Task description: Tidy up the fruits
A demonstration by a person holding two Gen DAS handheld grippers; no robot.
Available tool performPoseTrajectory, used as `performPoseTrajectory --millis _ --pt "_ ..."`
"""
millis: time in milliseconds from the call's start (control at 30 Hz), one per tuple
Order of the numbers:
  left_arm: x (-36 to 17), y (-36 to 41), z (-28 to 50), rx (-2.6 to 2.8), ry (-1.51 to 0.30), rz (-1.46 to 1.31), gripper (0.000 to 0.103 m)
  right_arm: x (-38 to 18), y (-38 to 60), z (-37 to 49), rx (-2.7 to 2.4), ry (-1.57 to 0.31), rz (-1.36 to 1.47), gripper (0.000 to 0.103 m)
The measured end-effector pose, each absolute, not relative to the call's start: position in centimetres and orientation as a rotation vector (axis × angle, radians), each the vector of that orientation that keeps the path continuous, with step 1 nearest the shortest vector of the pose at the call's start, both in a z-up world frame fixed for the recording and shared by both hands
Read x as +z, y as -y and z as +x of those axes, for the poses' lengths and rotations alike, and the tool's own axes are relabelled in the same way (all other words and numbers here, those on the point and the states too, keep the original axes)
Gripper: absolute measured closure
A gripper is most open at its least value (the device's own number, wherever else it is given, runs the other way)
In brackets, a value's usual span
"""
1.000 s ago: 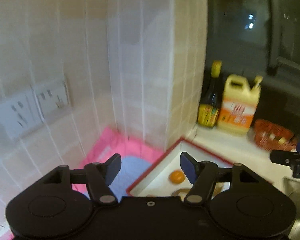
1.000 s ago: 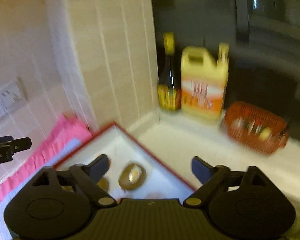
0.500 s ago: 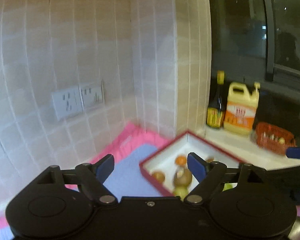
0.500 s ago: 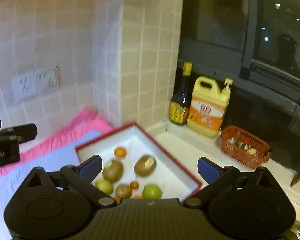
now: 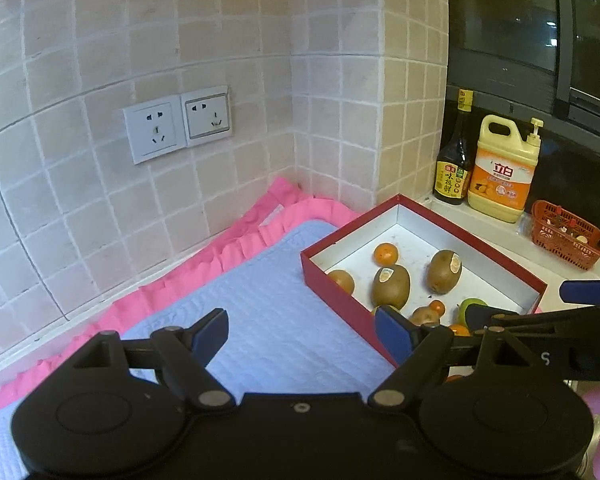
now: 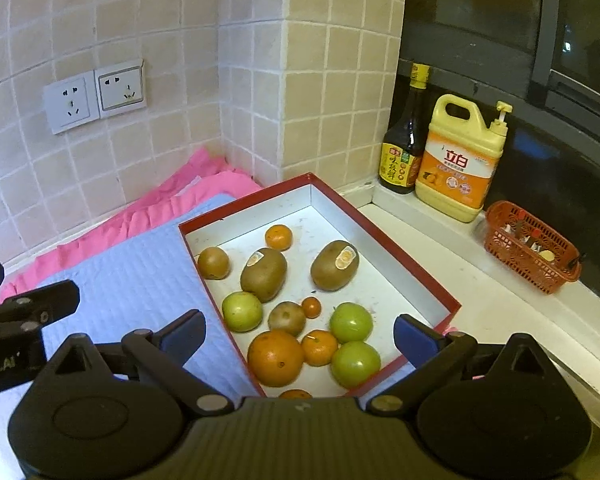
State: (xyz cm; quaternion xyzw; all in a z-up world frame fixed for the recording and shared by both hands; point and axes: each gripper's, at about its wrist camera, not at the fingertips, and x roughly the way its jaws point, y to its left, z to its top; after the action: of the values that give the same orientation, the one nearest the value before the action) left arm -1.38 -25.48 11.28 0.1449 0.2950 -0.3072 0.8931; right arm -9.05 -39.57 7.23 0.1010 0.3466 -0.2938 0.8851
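A red box (image 6: 410,258) with a white inside holds several fruits: two kiwis (image 6: 264,274) (image 6: 335,265), green apples (image 6: 351,322), a large orange (image 6: 275,357) and small tangerines (image 6: 278,237). My right gripper (image 6: 300,338) is open and empty, above the near end of the box. My left gripper (image 5: 300,334) is open and empty over the blue mat (image 5: 268,320), left of the box (image 5: 340,300). The kiwis (image 5: 391,286) also show in the left wrist view. The right gripper's fingers (image 5: 588,291) show at the right edge there.
The box lies on a light blue mat (image 6: 132,276) over a pink cloth (image 6: 168,204). A dark sauce bottle (image 6: 405,140), a yellow detergent jug (image 6: 458,160) and a small orange basket (image 6: 530,248) stand on the window ledge. Tiled walls with two sockets (image 6: 94,96) lie behind.
Both grippers have pulled back and tilted down, so the whole box and its fruits now show. Both stay open.
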Motion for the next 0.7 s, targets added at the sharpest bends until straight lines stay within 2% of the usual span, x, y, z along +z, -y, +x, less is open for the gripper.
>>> performPoseTrajectory --millis 700 --pt "11.15 26.24 -2.13 -0.684 -0.592 0.33 0.007 6.39 39.99 -9.32 -0.623 -0.754 0.226 0.001"
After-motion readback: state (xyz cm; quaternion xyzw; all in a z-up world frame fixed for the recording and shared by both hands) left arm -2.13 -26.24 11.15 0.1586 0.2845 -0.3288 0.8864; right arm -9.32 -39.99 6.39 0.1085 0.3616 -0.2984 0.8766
